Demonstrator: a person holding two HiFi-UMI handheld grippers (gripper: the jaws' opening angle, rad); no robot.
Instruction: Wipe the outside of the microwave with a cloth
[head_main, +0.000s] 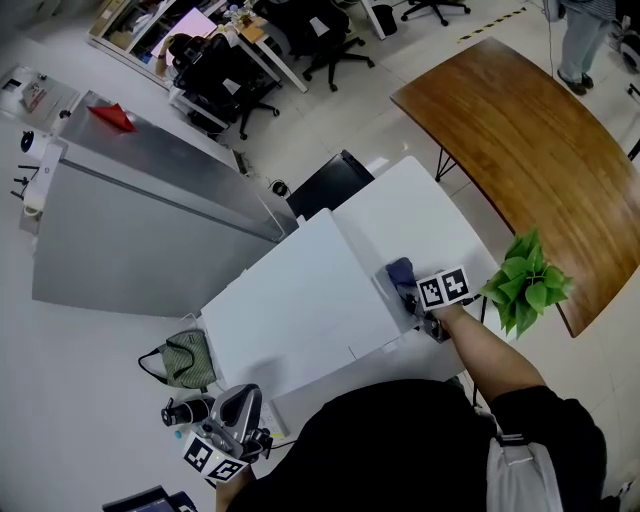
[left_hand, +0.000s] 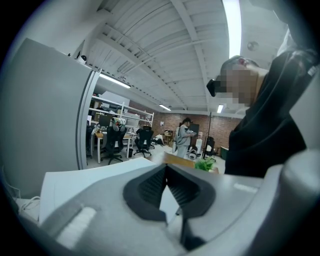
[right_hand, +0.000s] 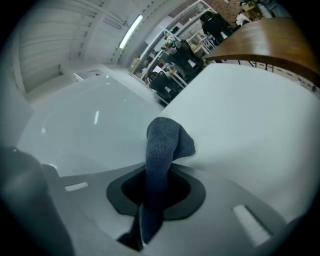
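Though the head view places the right gripper (head_main: 412, 298) at the microwave's (head_main: 290, 310) right edge, only its own view shows jaws clamping the cloth (right_hand: 162, 142); the left gripper (left_hand: 166, 169) is closed, empty.

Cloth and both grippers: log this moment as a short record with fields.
cloth: blue-grey, free end touching the white microwave near its right edge
right gripper: shut on the cloth, down at the microwave
left gripper: fingers together, nothing between them, held low, off the microwave
nearby: green plant to the right
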